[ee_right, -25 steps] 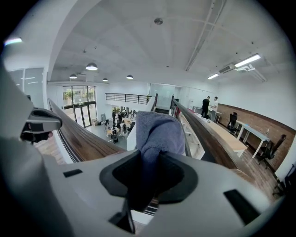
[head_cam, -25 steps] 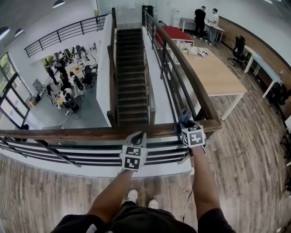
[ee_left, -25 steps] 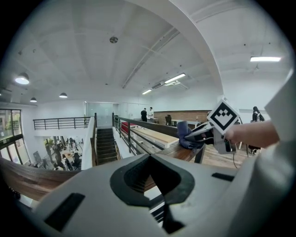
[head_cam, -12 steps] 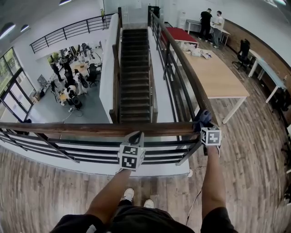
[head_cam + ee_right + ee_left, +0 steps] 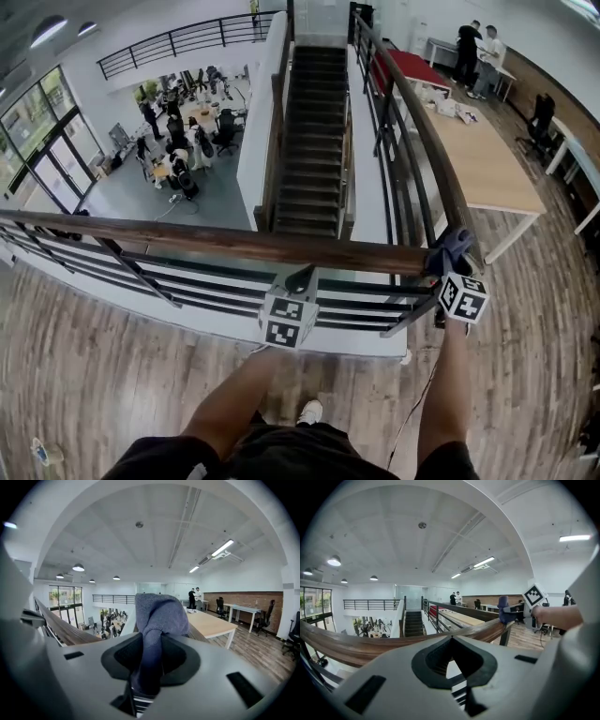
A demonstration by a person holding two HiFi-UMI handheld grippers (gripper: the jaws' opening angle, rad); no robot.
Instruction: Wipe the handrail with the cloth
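Note:
A brown wooden handrail (image 5: 216, 242) crosses the head view from left to right and turns away at a corner on the right. My right gripper (image 5: 448, 257) is at that corner, shut on a blue-grey cloth (image 5: 454, 244) that lies against the rail. In the right gripper view the cloth (image 5: 157, 616) bulges up out of the right gripper (image 5: 149, 641), hiding the rail beneath. My left gripper (image 5: 301, 276) is shut and empty, its tip just at the near side of the rail's middle. From the left gripper (image 5: 452, 638) I see the handrail (image 5: 393, 641) and the cloth (image 5: 503, 609) farther along.
Black horizontal bars (image 5: 216, 292) run under the handrail. Beyond it a dark staircase (image 5: 314, 141) drops to a lower floor with several people (image 5: 187, 131). A long wooden table (image 5: 487, 159) stands right of the side rail, with two people (image 5: 478, 52) at the back.
My right gripper has slid the cloth rightward along the handrail to its corner. The left gripper has stayed at the rail's middle. The head view has shifted right.

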